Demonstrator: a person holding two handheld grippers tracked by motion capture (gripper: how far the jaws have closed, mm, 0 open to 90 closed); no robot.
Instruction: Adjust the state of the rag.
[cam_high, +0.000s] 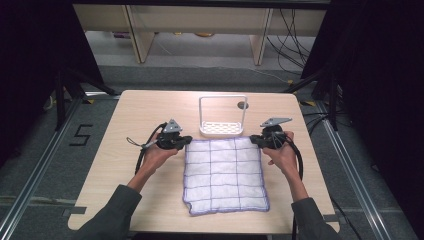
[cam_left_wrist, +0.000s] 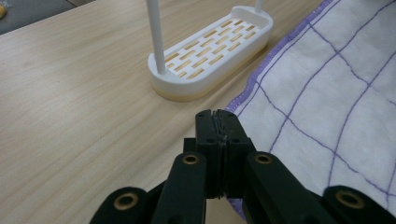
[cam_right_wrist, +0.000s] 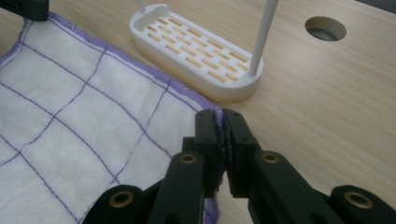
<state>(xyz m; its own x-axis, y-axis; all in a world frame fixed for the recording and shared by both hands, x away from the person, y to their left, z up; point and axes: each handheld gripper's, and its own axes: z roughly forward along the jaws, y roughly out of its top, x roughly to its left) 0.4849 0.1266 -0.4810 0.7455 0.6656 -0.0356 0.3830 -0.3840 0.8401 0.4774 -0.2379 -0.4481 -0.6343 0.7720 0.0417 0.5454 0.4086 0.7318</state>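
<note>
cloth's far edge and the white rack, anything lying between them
Nothing: a narrow strip of bare table separates the cloth from the white rack, seen in the left gripper view.

One legible marking found: the numeral "5" (cam_high: 81, 135), laid out in black tape strips on the grey floor, at about nine o'clock from the wooden table (cam_high: 135, 115) in the high view. Nothing else in the frames carries readable text, labels or brands.
</note>
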